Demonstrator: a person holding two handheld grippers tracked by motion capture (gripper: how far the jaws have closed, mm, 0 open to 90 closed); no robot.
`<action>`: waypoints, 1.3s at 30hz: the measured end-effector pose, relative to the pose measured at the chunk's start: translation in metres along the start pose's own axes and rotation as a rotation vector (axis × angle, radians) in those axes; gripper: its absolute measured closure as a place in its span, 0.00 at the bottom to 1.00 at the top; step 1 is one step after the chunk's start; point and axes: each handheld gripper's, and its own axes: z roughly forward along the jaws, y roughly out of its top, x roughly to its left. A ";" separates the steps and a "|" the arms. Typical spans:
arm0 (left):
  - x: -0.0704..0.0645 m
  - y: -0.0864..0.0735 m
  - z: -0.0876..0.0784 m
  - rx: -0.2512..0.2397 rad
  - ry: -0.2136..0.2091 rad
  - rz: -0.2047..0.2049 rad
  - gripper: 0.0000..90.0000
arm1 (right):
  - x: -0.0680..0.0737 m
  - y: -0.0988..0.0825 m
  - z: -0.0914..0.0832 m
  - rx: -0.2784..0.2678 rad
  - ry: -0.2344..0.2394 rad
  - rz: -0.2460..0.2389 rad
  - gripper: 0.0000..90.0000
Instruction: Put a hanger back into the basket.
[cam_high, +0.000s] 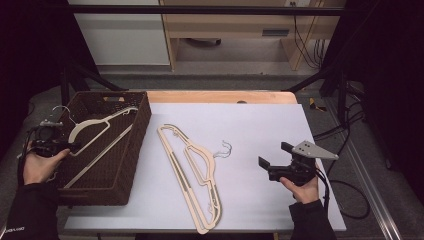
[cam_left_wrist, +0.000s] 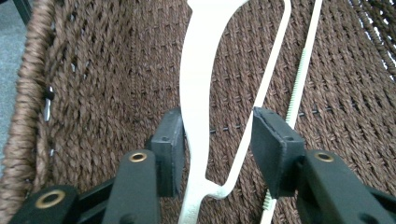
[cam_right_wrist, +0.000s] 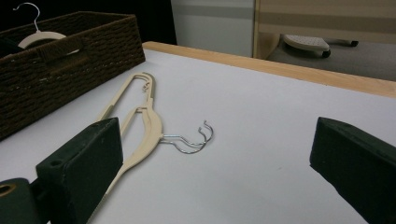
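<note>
A: What's in the basket (cam_high: 131, 150)?
B: One hanger (cam_high: 95, 130), between the left hand-held gripper's (cam_left_wrist: 212, 140) parted jaws, unclamped.
A: Elsewhere?
B: Two hangers (cam_high: 192, 172) lie stacked on the counter (cam_high: 260, 130); the right hand-held gripper (cam_high: 265, 162) hovers beside them, jaws apart, empty.

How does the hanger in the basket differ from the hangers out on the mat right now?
The hanger in the basket is single and leans propped on the wicker basket, hook over the rim; the hangers on the mat are a stacked pair lying flat. The first sits between the left gripper fingers; the pair lies untouched. All are cream with wire hooks.
</note>
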 end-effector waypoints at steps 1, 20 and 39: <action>0.000 0.000 0.000 0.002 -0.005 -0.005 0.58 | 0.000 0.000 0.000 0.000 0.000 -0.001 0.03; 0.002 0.000 -0.001 -0.004 -0.032 -0.048 0.39 | 0.001 0.000 0.000 -0.001 0.003 -0.001 0.03; -0.048 0.017 -0.075 -0.408 -0.183 0.044 0.20 | 0.005 0.005 -0.005 -0.027 0.003 -0.011 0.04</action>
